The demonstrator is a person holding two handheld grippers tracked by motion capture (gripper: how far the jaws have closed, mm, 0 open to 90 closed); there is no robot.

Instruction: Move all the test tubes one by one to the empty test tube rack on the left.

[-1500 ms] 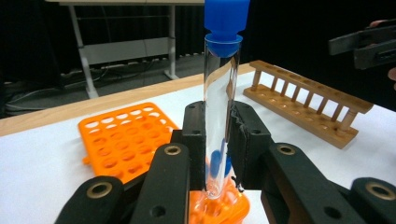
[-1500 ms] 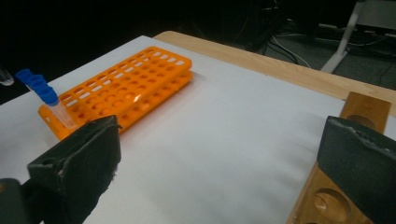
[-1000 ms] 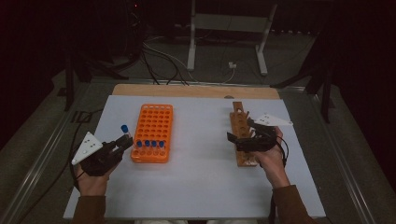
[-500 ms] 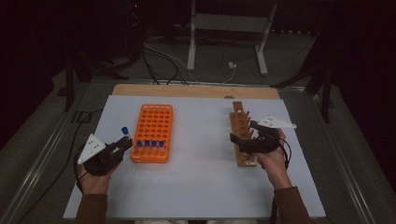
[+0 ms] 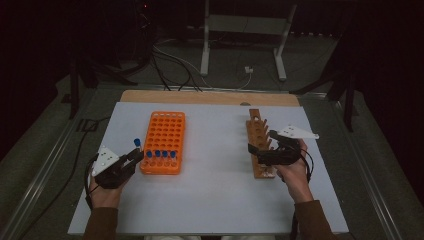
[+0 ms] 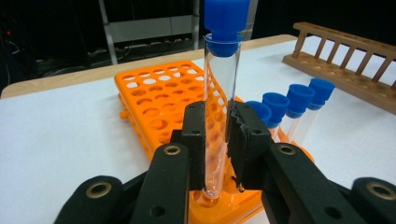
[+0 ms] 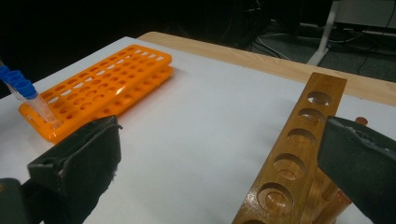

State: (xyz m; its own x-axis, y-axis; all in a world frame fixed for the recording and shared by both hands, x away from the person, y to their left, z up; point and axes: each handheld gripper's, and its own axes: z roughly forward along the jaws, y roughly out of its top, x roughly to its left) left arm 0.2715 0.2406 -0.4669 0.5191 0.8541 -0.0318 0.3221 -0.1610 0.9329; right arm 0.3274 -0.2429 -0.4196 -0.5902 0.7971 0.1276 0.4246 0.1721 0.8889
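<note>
Jaws pinching a capped tube, others spread, above white table in dark room.

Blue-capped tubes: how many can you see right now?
5. Four stand in the orange rack's near row; the fifth tube is clamped in the left tongs, its tip at a rack hole.

Test tube cap cut off by the top edge.
</note>
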